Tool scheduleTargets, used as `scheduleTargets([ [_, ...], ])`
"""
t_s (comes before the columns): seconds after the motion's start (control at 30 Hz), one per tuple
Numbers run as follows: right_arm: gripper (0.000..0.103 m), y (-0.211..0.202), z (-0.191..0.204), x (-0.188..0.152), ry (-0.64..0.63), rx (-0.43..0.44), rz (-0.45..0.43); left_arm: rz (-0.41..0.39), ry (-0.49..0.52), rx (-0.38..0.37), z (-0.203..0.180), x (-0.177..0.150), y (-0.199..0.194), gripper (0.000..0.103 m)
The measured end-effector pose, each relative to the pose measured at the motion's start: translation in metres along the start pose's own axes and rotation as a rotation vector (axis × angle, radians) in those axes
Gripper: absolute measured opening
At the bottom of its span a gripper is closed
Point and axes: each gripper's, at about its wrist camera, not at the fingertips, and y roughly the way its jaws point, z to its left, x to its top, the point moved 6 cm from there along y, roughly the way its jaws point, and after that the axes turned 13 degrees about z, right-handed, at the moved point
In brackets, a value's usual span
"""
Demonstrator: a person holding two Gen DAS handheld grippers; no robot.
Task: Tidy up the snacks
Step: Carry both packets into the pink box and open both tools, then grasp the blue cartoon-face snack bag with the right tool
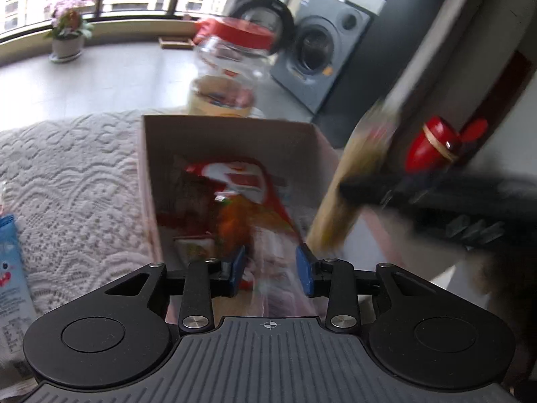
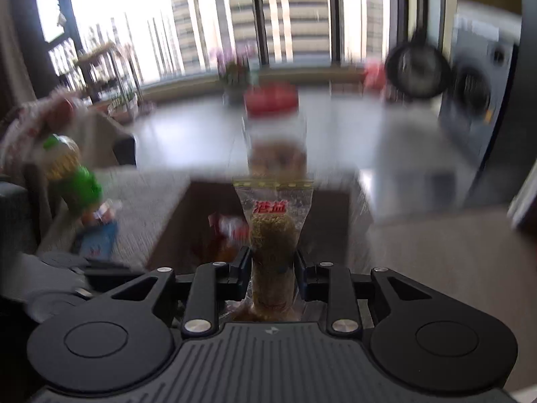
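1. Carrying a clear bag of golden snack bits [image 2: 273, 235], the right gripper [image 2: 272, 268] has its jaws clenched on the bag's lower part, so the zip-sealed top stands upright at 12 o'clock of the fingers.
2. The left gripper [image 1: 272, 268] holds a pale, blurred wrapper [image 1: 280, 288] between its blue pads [image 1: 303, 270]; the pads look pressed on it (motion blur leaves this a judgement).
3. The open cardboard box [image 1: 235, 131] lies just ahead of both grippers, already holding a red-and-white packet [image 1: 241, 181]; both items are likely bound for it.
4. In the left view, the right gripper's bag hangs at 3 o'clock of the box, near its rim.
5. A red-lidded clear jar [image 1: 231, 67] stands at 12 o'clock beyond the box.
6. The surface is a white lace-patterned cloth [image 1: 74, 174]; a blue packet [image 1: 11, 268] lies at 9 o'clock.
7. The room shows wide windows [image 2: 292, 16], a potted flower [image 1: 67, 30] and a grey washing machine [image 1: 322, 57].
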Motion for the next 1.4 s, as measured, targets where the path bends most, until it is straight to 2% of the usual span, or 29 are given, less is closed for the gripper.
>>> scheduleTargets([
  [0.13, 0.028, 0.028, -0.002, -0.002, 0.023, 0.002, 0.076, -0.067, -0.102, -0.081, 0.025, 0.005, -0.021, 0.037],
  [0.23, 0.036, 0.017, 0.005, 0.006, -0.004, -0.014, 0.030, -0.182, -0.181, -0.108, 0.048, 0.002, -0.056, 0.037],
  [0.3, 0.046, 0.005, 0.015, 0.009, -0.038, -0.050, -0.016, -0.248, -0.233, -0.076, 0.070, 0.002, -0.076, 0.037],
  [0.37, 0.049, -0.009, 0.027, 0.014, -0.074, -0.057, -0.051, -0.303, -0.293, -0.021, 0.101, -0.015, -0.099, 0.037],
  [0.43, 0.055, -0.018, 0.049, 0.015, -0.108, -0.015, -0.077, -0.370, -0.372, 0.061, 0.136, -0.038, -0.124, 0.037],
  [0.5, 0.069, -0.024, 0.078, 0.016, -0.140, 0.059, -0.092, -0.425, -0.470, 0.136, 0.170, -0.065, -0.146, 0.037],
  [0.53, 0.070, -0.022, 0.096, 0.017, -0.152, 0.093, -0.091, -0.435, -0.509, 0.156, 0.183, -0.076, -0.154, 0.037],
  [0.6, 0.071, -0.013, 0.134, 0.021, -0.177, 0.170, -0.055, -0.419, -0.564, 0.177, 0.211, -0.094, -0.159, 0.037],
  [0.73, 0.071, 0.036, 0.208, 0.024, -0.170, 0.304, 0.087, -0.370, -0.599, 0.161, 0.233, -0.122, -0.158, 0.037],
  [0.8, 0.071, 0.064, 0.236, 0.021, -0.173, 0.309, 0.128, -0.357, -0.590, 0.145, 0.239, -0.134, -0.158, 0.037],
  [0.9, 0.071, 0.101, 0.259, 0.019, -0.178, 0.239, 0.141, -0.355, -0.548, 0.150, 0.237, -0.149, -0.158, 0.037],
  [0.97, 0.071, 0.116, 0.266, 0.017, -0.177, 0.226, 0.158, -0.354, -0.536, 0.154, 0.237, -0.160, -0.163, 0.037],
  [1.1, 0.083, 0.132, 0.272, 0.006, -0.221, 0.136, 0.158, -0.355, -0.542, 0.164, 0.244, -0.175, -0.164, 0.037],
  [1.17, 0.084, 0.133, 0.273, 0.003, -0.235, 0.130, 0.160, -0.357, -0.553, 0.150, 0.249, -0.178, -0.163, 0.037],
  [1.23, 0.079, 0.127, 0.268, 0.000, -0.215, 0.134, 0.178, -0.355, -0.555, 0.138, 0.251, -0.180, -0.162, 0.037],
  [1.33, 0.077, 0.111, 0.259, -0.020, -0.232, 0.172, 0.204, -0.349, -0.551, 0.124, 0.252, -0.179, -0.159, 0.037],
  [1.4, 0.077, 0.094, 0.252, -0.038, -0.272, 0.168, 0.193, -0.346, -0.544, 0.121, 0.250, -0.176, -0.157, 0.037],
])
